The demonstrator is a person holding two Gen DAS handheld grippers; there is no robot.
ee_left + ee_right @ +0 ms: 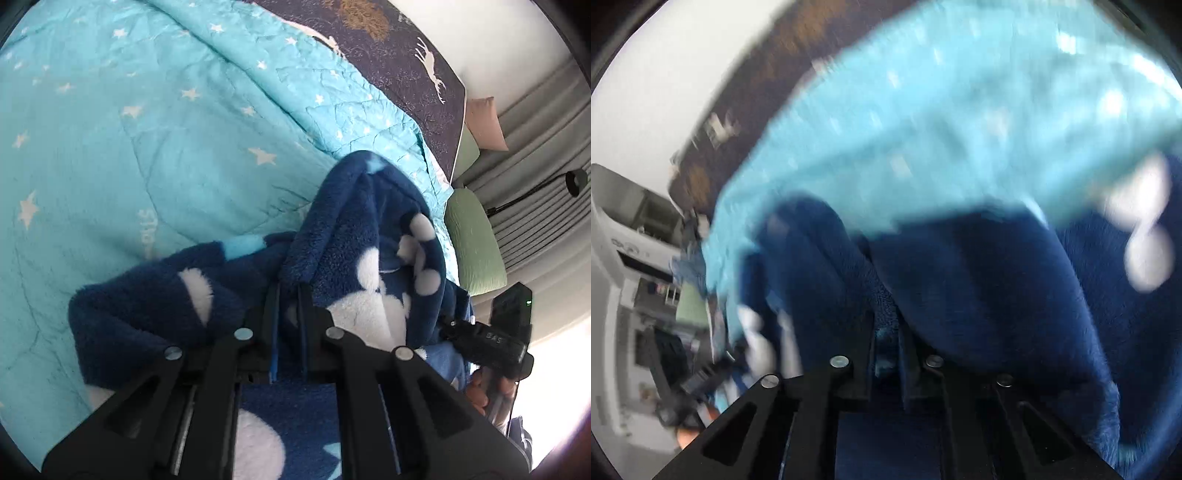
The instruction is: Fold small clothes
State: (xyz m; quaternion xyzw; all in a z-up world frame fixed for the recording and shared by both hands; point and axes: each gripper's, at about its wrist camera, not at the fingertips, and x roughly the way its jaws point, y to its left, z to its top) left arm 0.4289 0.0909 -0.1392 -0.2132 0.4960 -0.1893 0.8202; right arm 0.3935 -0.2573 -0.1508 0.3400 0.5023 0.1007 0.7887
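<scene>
A small dark blue fleece garment [343,240] with white patches hangs and bunches above a turquoise star-print quilt [129,129]. My left gripper [290,291] is shut on a fold of the garment, which drapes over both fingers. In the blurred right wrist view, my right gripper [886,325] is shut on another part of the same garment [979,277], which covers its fingertips. The right gripper also shows at the lower right of the left wrist view [487,343].
The quilt [942,110] covers a bed with a dark deer-print cover [406,55] at its far side. Green cushions [474,240] and a pink pillow [484,122] lie by grey curtains [535,166]. White furniture [631,240] stands at the left of the right wrist view.
</scene>
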